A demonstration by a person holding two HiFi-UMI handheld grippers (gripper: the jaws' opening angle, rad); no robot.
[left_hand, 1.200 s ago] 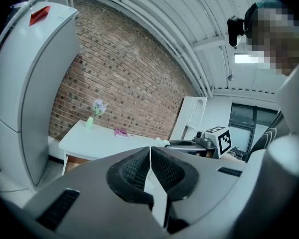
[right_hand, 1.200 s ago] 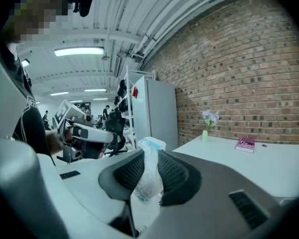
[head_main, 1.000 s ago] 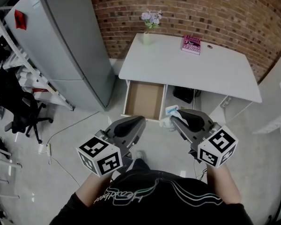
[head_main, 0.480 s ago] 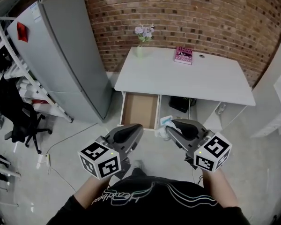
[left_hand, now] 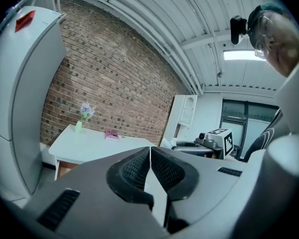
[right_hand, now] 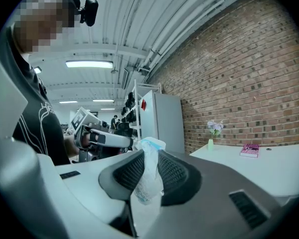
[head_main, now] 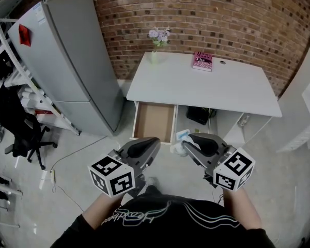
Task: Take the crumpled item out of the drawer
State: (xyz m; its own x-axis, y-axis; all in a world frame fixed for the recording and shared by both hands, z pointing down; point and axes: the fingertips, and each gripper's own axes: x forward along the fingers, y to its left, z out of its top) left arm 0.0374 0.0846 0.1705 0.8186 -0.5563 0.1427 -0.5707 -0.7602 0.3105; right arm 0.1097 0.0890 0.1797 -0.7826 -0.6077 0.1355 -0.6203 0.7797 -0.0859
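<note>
The crumpled item (right_hand: pixel 147 176), a white and pale blue wad, is pinched between the black pads of my right gripper (right_hand: pixel 149 171). In the head view that wad (head_main: pixel 180 142) pokes out of the right gripper (head_main: pixel 187 146), held in the air in front of the open wooden drawer (head_main: pixel 154 121) of the white desk (head_main: pixel 201 84). The drawer's bottom looks bare. My left gripper (head_main: pixel 147 148) hangs beside it at the same height. In the left gripper view its pads (left_hand: pixel 150 169) meet with nothing between them.
A grey fridge (head_main: pixel 67 56) stands left of the desk. On the desk are a vase of flowers (head_main: pixel 156 48) and a pink book (head_main: pixel 202 61). A black box (head_main: pixel 199 115) sits under the desk. An office chair (head_main: pixel 18 128) and shelving are at the far left.
The view has drawn back from the desk and drawer since a second ago. Both grippers hold their places side by side, the right one still gripping the wad.
</note>
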